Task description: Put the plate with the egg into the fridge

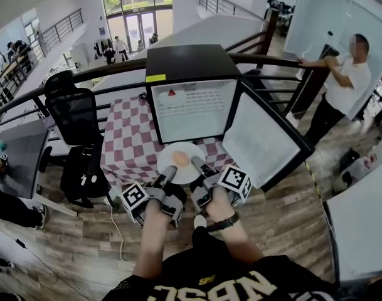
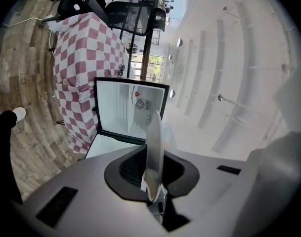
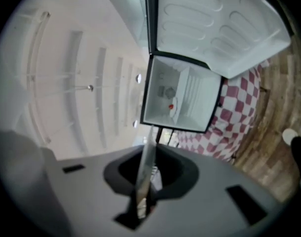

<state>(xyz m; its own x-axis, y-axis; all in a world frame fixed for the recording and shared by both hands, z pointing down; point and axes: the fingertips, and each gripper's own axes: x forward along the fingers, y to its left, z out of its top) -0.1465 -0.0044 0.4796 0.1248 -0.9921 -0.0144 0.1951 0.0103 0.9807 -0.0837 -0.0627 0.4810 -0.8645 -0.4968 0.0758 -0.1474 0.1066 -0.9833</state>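
Observation:
A white plate point(image 1: 192, 150) carrying a tan egg point(image 1: 180, 160) hovers level in front of the open black fridge point(image 1: 189, 93). My left gripper point(image 1: 169, 173) is shut on the plate's near-left rim, and my right gripper point(image 1: 197, 167) is shut on its near-right rim. In the left gripper view the plate point(image 2: 154, 149) appears edge-on, pinched between the jaws, with the fridge point(image 2: 129, 110) ahead. The right gripper view shows the plate's rim point(image 3: 146, 169) likewise clamped, with the fridge's white interior point(image 3: 177, 95) beyond. The egg is hidden in both gripper views.
The fridge stands on a table with a red-and-white checked cloth point(image 1: 131, 143); its door point(image 1: 263, 137) swings open to the right. A black office chair point(image 1: 74, 111) and a bag point(image 1: 84, 171) stand left. A person point(image 1: 341, 86) leans on the railing at the right.

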